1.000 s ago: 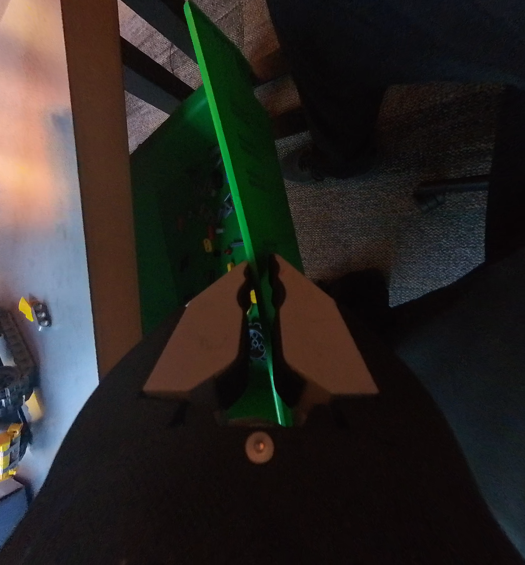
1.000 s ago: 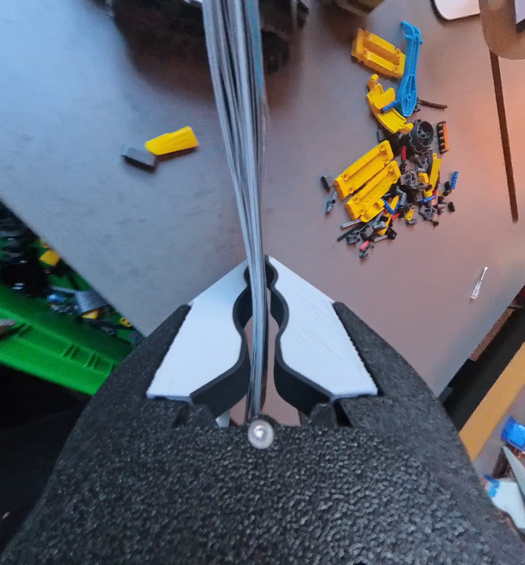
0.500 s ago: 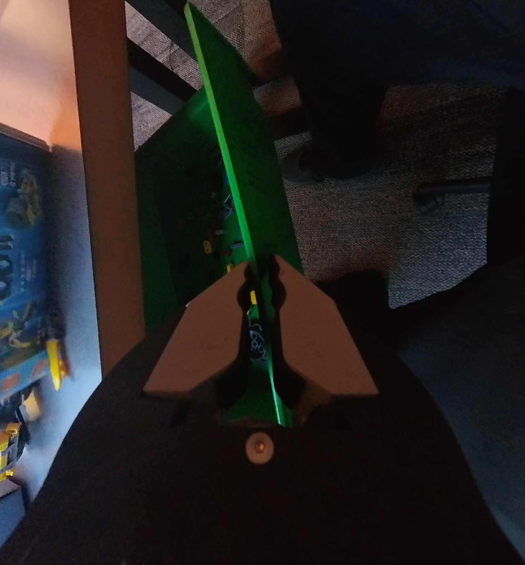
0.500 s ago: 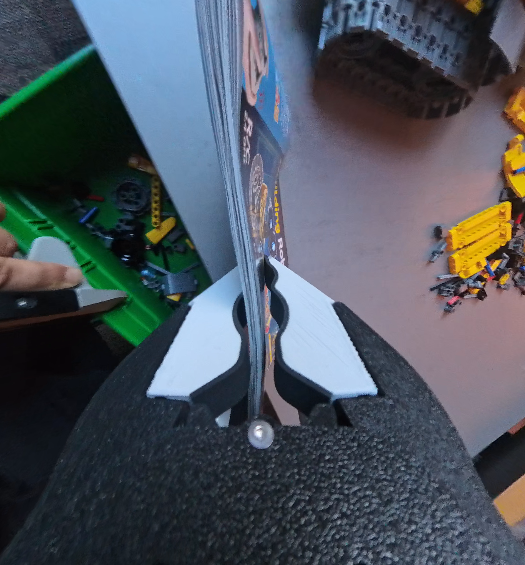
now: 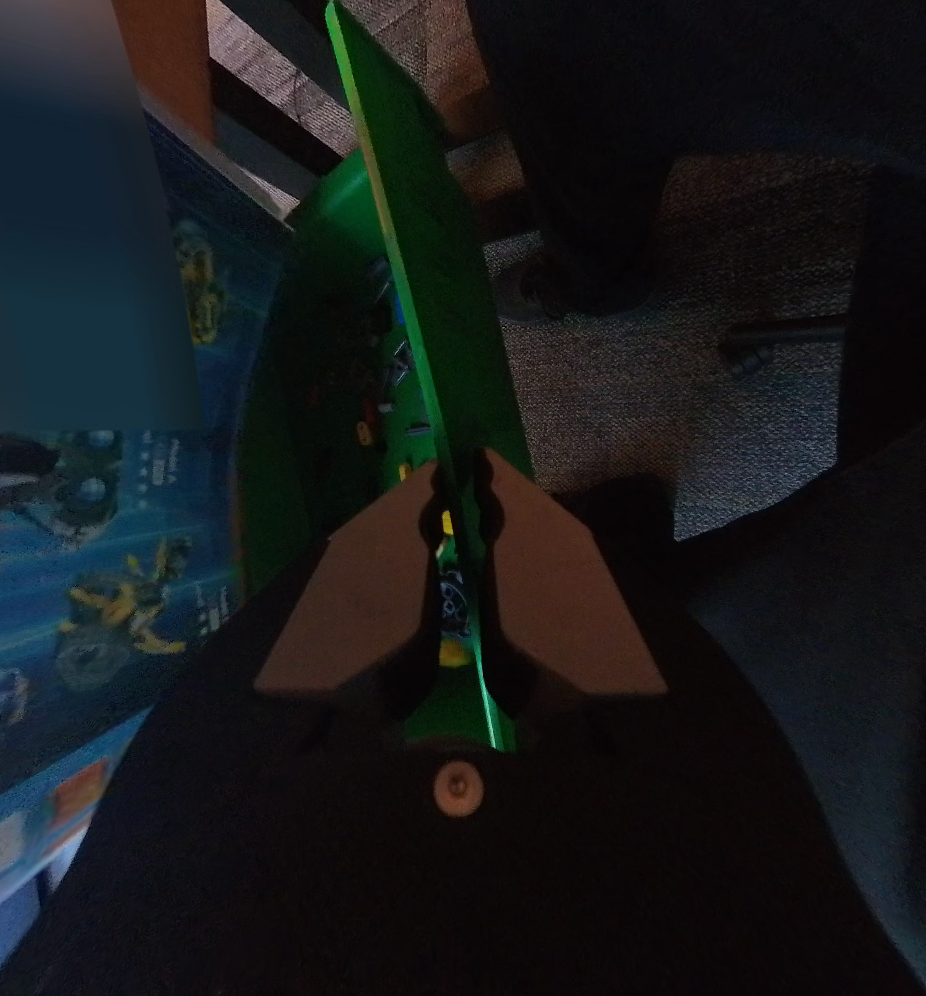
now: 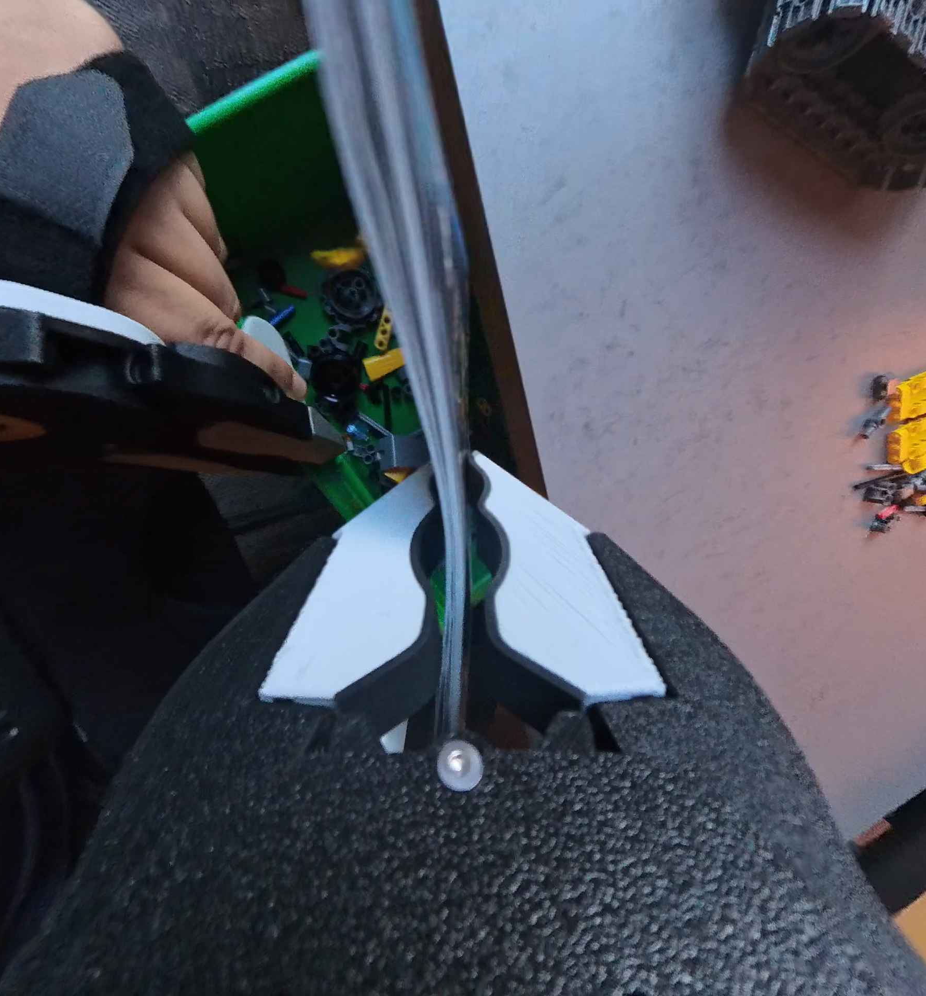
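Beside the table edge, the left gripper (image 5: pixel 458 474) is clamped on the thin wall of a green bin (image 5: pixel 423 226), its 2 fingers pinching the rim so the wall runs edge-on between them. The bin hangs below the table (image 6: pixel 692 269) level, just beside its edge, above a grey carpet (image 5: pixel 638 388). Loose bricks (image 6: pixel 350 345) in black, yellow and grey lie on the bin floor.

The right gripper (image 6: pixel 452 474) is closed on a booklet (image 6: pixel 396 161), seen edge-on as a fan of pages rising from between the fingers. The booklet stands upright over the bin's near side, and its blue printed cover (image 5: pixel 99 566) shows at the left of the left wrist view.

In the right wrist view the person's left hand (image 6: pixel 180 269), in a black strap, works the other gripper at the bin's rim. Farther off on the table sit a yellow and black heap of pieces (image 6: pixel 918 431) and a dark tracked model (image 6: pixel 854 97).

The booklet looks light and floppy: its pages splay and curve above the grip, so a hold near the spine or low on a bound edge would likely keep it flatter. The bin's wall looks stiff but thin, and the load of bricks probably makes it tip about a 1-sided rim grip.
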Demonstrator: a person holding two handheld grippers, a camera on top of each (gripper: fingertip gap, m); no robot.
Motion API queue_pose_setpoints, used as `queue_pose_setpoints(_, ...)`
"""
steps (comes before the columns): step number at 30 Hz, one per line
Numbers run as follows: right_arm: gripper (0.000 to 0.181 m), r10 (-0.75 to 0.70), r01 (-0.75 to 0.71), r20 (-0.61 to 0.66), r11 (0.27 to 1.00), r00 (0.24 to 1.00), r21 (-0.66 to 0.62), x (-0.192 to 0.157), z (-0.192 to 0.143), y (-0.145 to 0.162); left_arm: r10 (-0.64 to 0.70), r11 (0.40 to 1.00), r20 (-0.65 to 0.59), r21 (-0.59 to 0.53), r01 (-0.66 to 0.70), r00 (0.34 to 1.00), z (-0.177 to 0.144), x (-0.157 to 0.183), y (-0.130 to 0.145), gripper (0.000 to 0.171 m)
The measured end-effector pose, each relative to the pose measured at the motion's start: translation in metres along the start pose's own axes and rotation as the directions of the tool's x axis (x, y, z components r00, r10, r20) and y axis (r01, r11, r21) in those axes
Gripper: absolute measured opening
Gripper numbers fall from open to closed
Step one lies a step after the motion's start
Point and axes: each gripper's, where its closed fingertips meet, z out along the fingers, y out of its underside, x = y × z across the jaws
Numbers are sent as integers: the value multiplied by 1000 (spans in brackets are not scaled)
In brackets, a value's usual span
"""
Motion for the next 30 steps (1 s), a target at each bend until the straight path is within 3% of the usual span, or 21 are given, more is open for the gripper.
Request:
queue_pose_setpoints(5, 0, 54, -53, -17, 996, 998, 66, 15, -20, 7, -1, 1000, 12, 2, 1, 1000, -3, 1, -1, 7)
queue_pose_setpoints(12, 0, 334, -321, -64, 934, 940, 157, 121, -53, 62, -24, 1000, 8, 9, 24, 1000, -6, 3, -5, 7)
queue_pose_setpoints(15, 0, 392, -376, -86, 913, 916, 157, 144, -51, 92, -32, 999, -15, 23, 32, 999, -15, 8, -6, 7)
queue_pose_setpoints(21, 0, 418, -407, -43, 900, 908, 160, 134, -35, 115, -9, 1000, -27, 9, 10, 1000, -36, 24, -5, 8)
queue_pose_setpoints(30, 0, 403, -390, -22, 897, 915, 208, 115, -51, 111, -47, 999, -51, -31, 45, 998, -81, 50, 7, 10)
